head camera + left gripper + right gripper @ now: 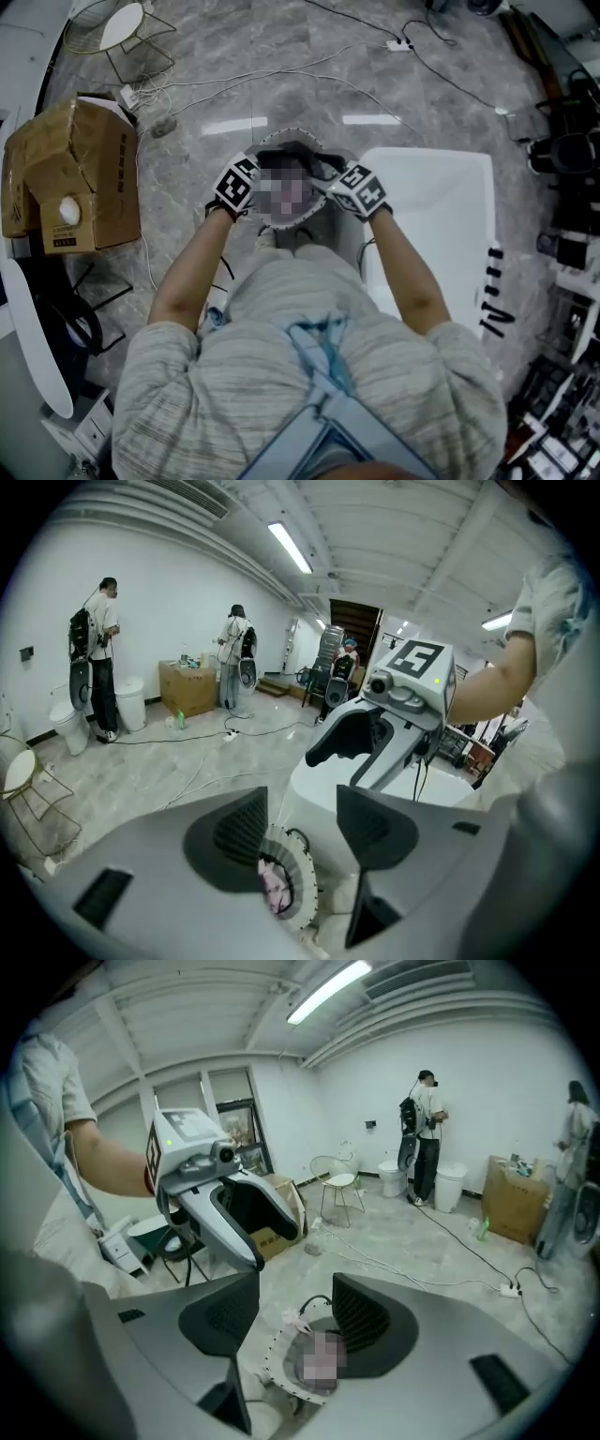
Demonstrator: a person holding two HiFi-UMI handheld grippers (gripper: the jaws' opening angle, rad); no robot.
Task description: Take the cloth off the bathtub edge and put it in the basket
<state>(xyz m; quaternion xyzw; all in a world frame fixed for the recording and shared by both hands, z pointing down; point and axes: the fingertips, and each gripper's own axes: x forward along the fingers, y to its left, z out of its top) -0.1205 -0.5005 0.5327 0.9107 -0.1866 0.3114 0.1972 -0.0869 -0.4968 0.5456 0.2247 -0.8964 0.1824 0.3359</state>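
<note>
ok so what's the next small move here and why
Probably just draw both grippers back from the basket. The pink cloth already lies inside it, and the left gripper and right gripper both hang above it with jaws apart and nothing between them, so the task looks done.

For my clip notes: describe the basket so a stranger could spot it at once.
Find the white bathtub on the grey floor. Just off its left edge in the head view sits the basket. It is round, with a white scalloped rim and a pinkish cloth inside, unlike the square brown cardboard box farther left.
</note>
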